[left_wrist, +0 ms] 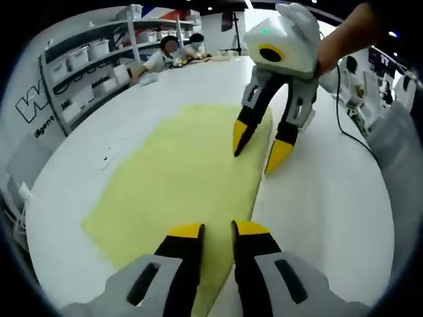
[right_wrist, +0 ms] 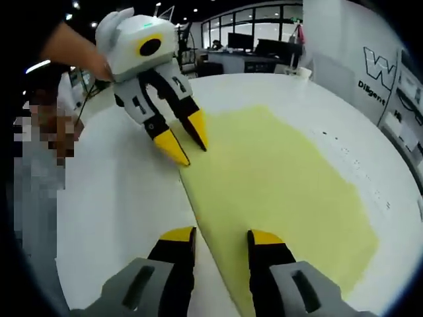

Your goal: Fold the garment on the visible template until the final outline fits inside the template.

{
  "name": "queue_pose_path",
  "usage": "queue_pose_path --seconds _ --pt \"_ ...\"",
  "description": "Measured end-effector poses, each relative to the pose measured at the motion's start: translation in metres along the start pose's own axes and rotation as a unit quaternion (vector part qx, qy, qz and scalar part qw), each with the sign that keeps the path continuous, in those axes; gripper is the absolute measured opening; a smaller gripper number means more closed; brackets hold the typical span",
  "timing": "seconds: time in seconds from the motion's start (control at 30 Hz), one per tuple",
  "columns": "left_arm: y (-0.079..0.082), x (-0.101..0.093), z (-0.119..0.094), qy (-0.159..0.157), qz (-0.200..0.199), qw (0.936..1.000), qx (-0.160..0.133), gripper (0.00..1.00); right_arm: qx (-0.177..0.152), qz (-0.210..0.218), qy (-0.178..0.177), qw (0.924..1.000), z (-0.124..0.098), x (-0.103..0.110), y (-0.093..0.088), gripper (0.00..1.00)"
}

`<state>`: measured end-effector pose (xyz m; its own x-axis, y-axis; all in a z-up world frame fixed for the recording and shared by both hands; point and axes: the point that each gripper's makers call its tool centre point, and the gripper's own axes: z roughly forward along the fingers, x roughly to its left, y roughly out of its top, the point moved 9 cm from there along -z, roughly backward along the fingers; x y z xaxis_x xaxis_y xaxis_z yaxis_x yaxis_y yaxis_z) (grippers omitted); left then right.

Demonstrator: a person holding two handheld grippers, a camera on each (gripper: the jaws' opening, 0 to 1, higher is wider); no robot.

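Garment: pale yellow cloth (left_wrist: 175,181) lying flat on the white worktop (left_wrist: 330,198); in the right gripper view the same cloth (right_wrist: 284,185) spreads away to the right, one long straight edge running toward the camera.
Template: no separate outline can be told apart from the cloth in either view.
Left tool: (left_wrist: 218,229) jaws rise from the bottom of the left gripper view, yellow tips a narrow gap apart, nothing between them; they sit over the near edge of the cloth. In the right gripper view it (right_wrist: 187,141) comes in from the upper left, tips pointing down at the cloth's far left edge; contact cannot be told.
Right tool: (right_wrist: 221,236) jaws apart, empty, straddling the cloth's long edge. In the left gripper view it (left_wrist: 260,148) hangs from the upper right, held by a hand (left_wrist: 344,33), tips spread, one over the cloth, one over bare worktop.
Surroundings: shelves with white bins (left_wrist: 86,59) at far left; people seated (left_wrist: 168,56) at the worktop's far end; a wall with dark lettering (right_wrist: 380,72) and office windows (right_wrist: 258,26) beyond.
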<state>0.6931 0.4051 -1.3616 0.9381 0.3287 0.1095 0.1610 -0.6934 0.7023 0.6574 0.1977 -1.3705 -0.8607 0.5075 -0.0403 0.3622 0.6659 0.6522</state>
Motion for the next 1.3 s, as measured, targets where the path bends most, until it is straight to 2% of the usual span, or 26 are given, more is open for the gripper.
queue_pose_path --seconds 0.1,0.17,0.33,0.4,0.5,0.73,0.87,0.93,1.0,1.3 --pt "-0.007 0.008 -0.008 0.033 -0.012 0.9994 0.005 0.26 -0.007 0.028 -0.008 0.9996 -0.007 -0.007 -0.003 0.25" --pt "-0.011 0.012 -0.010 0.043 -0.025 0.9987 0.007 0.26 -0.005 0.032 -0.014 0.9994 -0.011 -0.011 -0.007 0.26" --pt "-0.022 0.008 -0.012 0.039 -0.033 0.9985 0.020 0.21 0.009 0.064 0.006 0.9979 -0.017 -0.007 -0.023 0.30" --pt "-0.024 0.007 -0.013 0.038 -0.030 0.9987 0.019 0.19 0.008 0.055 -0.002 0.9985 -0.023 -0.008 -0.027 0.31" --pt "-0.022 0.008 -0.016 0.050 -0.025 0.9983 0.020 0.23 -0.003 0.064 -0.018 0.9978 -0.034 -0.015 -0.030 0.32" --pt "-0.025 0.014 -0.028 0.081 -0.052 0.9952 0.012 0.29 -0.003 0.081 -0.061 0.9948 -0.059 -0.030 -0.050 0.29" --pt "-0.034 0.013 -0.030 0.077 -0.084 0.9932 0.022 0.31 0.009 0.107 -0.069 0.9918 -0.068 -0.034 -0.070 0.29" --pt "-0.036 0.009 -0.031 0.074 -0.084 0.9934 0.026 0.31 0.015 0.109 -0.066 0.9918 -0.069 -0.030 -0.077 0.29" --pt "-0.037 0.005 -0.033 0.070 -0.075 0.9943 0.030 0.30 0.024 0.097 -0.063 0.9929 -0.069 -0.026 -0.080 0.29" --pt "-0.045 0.001 -0.038 0.062 -0.086 0.9935 0.041 0.30 0.026 0.088 -0.060 0.9940 -0.069 -0.027 -0.080 0.29"
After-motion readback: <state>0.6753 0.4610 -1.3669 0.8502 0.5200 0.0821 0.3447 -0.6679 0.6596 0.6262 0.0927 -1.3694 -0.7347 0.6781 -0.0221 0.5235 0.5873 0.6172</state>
